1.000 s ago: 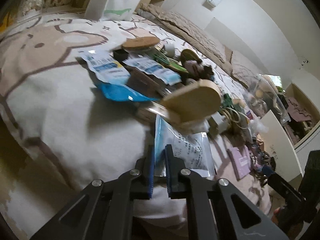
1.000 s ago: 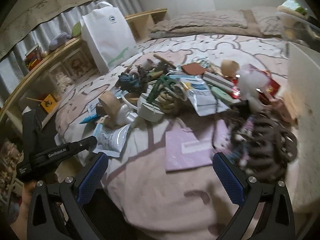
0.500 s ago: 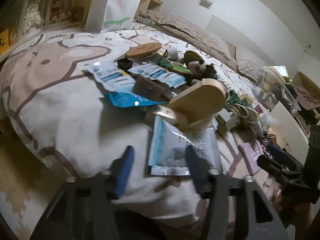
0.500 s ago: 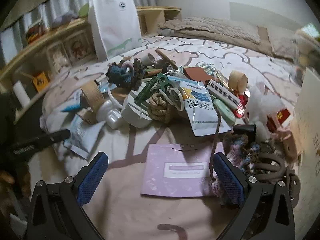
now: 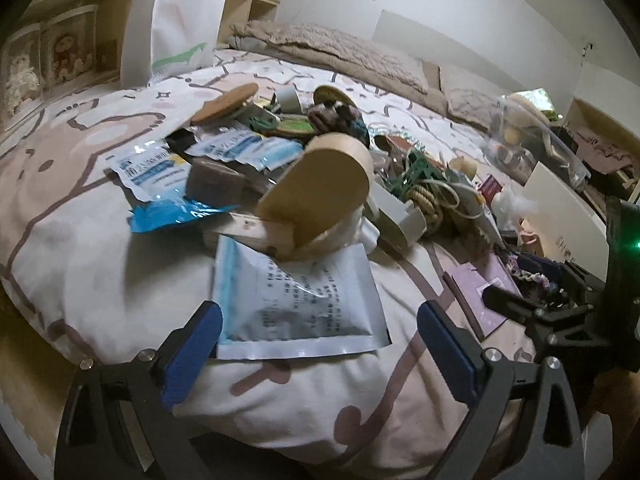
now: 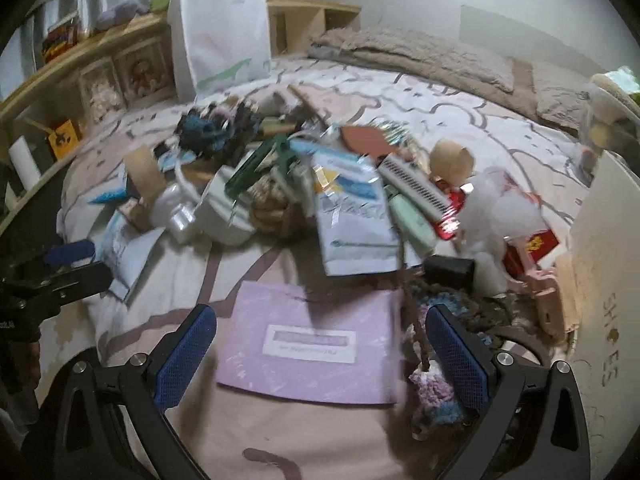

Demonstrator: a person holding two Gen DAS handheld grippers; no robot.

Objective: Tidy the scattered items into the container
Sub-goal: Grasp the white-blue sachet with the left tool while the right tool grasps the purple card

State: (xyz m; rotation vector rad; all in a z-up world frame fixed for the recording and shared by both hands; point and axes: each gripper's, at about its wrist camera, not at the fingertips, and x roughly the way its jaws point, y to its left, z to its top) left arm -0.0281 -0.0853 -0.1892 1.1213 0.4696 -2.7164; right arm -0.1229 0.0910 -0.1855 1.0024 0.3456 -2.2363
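Observation:
A heap of scattered items covers the bed. Nearest in the left wrist view lies a white-and-blue printed pouch, flat on the quilt, partly under a round wooden piece. My left gripper hangs over the pouch's near edge; its jaws are opening, stand wide, and the pads touch nothing. My right gripper is open above a lilac booklet, with a fuzzy yarn cord beside its right finger. A white box marked SHOES stands at the right edge.
A rope coil, a large white pouch, a small keyboard and red packets fill the heap. A white paper bag leans on wooden shelves. A clear plastic tub sits beyond the heap.
My left gripper went from shut on the pouch's near edge to wide open, and the pouch now lies flat. The right gripper has come closer over the lilac booklet.

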